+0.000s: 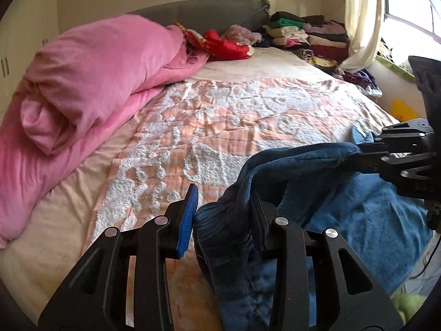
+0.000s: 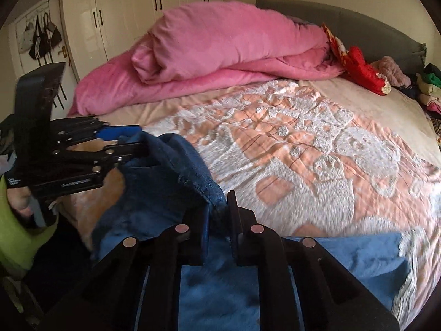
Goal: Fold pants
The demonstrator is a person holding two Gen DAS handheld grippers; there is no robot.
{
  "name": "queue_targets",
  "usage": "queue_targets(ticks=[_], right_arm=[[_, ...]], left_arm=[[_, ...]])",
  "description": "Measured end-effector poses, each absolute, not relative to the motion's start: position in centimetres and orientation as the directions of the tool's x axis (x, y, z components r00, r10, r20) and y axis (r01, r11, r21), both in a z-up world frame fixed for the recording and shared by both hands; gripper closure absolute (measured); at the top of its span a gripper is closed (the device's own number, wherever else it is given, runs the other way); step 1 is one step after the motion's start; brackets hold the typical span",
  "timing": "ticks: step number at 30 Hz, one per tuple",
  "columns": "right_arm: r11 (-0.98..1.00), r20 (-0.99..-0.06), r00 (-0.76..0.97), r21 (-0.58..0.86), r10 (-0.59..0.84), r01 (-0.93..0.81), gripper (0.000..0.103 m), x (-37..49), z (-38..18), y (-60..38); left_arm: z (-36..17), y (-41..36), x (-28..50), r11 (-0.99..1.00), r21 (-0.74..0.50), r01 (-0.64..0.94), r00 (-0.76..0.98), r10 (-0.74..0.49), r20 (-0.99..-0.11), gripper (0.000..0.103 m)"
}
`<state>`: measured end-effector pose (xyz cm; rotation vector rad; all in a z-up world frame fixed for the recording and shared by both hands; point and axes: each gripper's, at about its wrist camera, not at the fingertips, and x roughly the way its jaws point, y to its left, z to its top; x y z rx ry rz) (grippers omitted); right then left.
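The blue jeans [image 1: 275, 182] are hanging lifted between the two tongs, above a peach-and-white bedspread [image 1: 220, 115]. The left gripper [image 1: 224, 215] is pinching a dark bunched edge of denim between its fingers. The right gripper [image 2: 219, 220] is clamping another fold of the same edge. The held edge is running across from one gripper to the other, the rest of the jeans draping down toward the person. The left wrist view is showing stacked folded clothes [image 1: 308, 33] beyond the tongs. The right wrist view is showing a white wardrobe [image 2: 137, 8] and a pink duvet [image 2: 215, 47].
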<state>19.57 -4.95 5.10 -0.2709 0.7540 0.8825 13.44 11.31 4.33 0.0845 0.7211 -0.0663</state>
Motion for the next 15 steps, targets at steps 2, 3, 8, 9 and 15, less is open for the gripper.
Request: queue_targets(ticks=[2,3,8,9,15], right_arm=[[0.631,-0.688,0.412,0.087,0.598,-0.771,0.092,17.8,5.3,-5.7],[0.634,-0.685,0.417,0.086,0.598,-0.768,0.092,16.8,5.4,-6.0],[0.634,-0.678,0.421,0.086,0.602,-0.768,0.092,12.5,5.4,-7.1],[0.629,-0.681,0.411,0.095,0.606,-0.771,0.092,11.7,5.3,-7.4],[0.597,-0.718,0.353,0.107,0.599,-0.795,0.092,7.7,3.3,-7.6]], left_arm=[[4.5,10.8,12.6,0.992,0.066,0.105,0.745,-0.035,-0.666,0.076],[4.4,10.5,12.0,0.99,0.082,0.116,0.743,-0.032,-0.669,0.076],[4.3,8.8,8.9,0.972,0.164,0.17,0.731,-0.013,-0.683,0.076],[4.2,8.5,8.2,0.968,0.176,0.18,0.726,-0.01,-0.688,0.075],[2.4,7.7,5.3,0.956,0.211,0.203,0.69,0.013,-0.724,0.074]])
